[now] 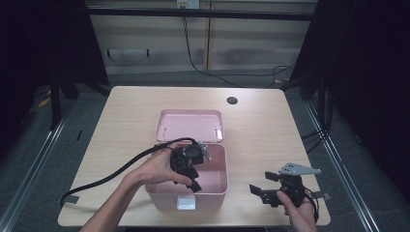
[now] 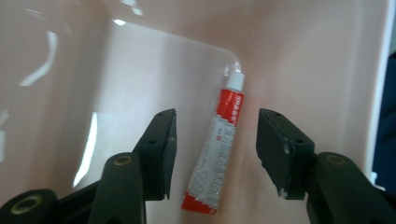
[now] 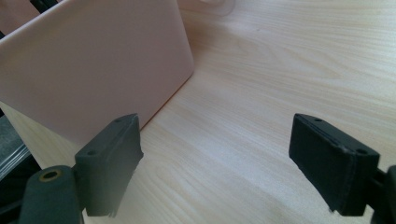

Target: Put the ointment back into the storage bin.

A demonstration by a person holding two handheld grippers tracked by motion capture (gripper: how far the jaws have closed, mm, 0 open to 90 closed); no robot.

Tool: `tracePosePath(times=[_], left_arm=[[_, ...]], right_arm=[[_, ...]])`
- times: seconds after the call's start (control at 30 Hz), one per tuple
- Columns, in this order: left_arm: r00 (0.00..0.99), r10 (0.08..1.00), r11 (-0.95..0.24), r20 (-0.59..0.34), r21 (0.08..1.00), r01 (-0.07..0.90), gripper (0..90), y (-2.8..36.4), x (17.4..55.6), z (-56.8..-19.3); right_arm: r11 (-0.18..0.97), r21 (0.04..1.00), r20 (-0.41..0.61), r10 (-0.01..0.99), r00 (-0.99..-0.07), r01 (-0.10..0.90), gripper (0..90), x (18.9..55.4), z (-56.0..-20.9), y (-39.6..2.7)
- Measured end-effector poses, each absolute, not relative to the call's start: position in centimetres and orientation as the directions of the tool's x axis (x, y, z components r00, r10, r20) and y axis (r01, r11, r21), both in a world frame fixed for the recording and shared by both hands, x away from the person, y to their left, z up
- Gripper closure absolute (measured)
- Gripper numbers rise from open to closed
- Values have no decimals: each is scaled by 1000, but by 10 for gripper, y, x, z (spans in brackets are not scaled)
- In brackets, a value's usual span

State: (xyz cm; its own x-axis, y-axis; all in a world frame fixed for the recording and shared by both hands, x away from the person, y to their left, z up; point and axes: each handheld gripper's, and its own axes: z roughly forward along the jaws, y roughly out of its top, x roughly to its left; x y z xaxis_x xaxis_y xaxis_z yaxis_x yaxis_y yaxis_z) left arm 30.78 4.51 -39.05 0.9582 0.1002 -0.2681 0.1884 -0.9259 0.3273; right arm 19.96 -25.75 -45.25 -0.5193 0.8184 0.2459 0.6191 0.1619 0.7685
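In the high view the left gripper (image 1: 193, 166) hangs over the open pink box (image 1: 218, 186); the right gripper (image 1: 263, 192) rests beside it on the table (image 1: 130, 111). In the left gripper view the jaws are spread — a red-and-white tube (image 2: 217, 144) lies free on the box floor between them. In the right gripper view the jaws stand wide, holding nothing — the box wall is near.

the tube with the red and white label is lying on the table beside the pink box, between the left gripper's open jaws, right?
Not quite: the tube lies on the floor of the pink box, not on the table beside it. The left gripper view shows it there, between the open jaws of the left gripper, untouched by either.
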Motion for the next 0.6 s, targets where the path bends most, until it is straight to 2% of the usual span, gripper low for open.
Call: tracePosePath(times=[0.37,0.6], left_arm=[[950,142,-880,-277,404,250,474,78,310,-375],[957,134,-859,-258,451,242,442,89,308,-365]], right_arm=[[160,769,245,820,-517,619,162,200,-453,-258],[160,769,247,819,-517,619,162,200,-453,-257]])
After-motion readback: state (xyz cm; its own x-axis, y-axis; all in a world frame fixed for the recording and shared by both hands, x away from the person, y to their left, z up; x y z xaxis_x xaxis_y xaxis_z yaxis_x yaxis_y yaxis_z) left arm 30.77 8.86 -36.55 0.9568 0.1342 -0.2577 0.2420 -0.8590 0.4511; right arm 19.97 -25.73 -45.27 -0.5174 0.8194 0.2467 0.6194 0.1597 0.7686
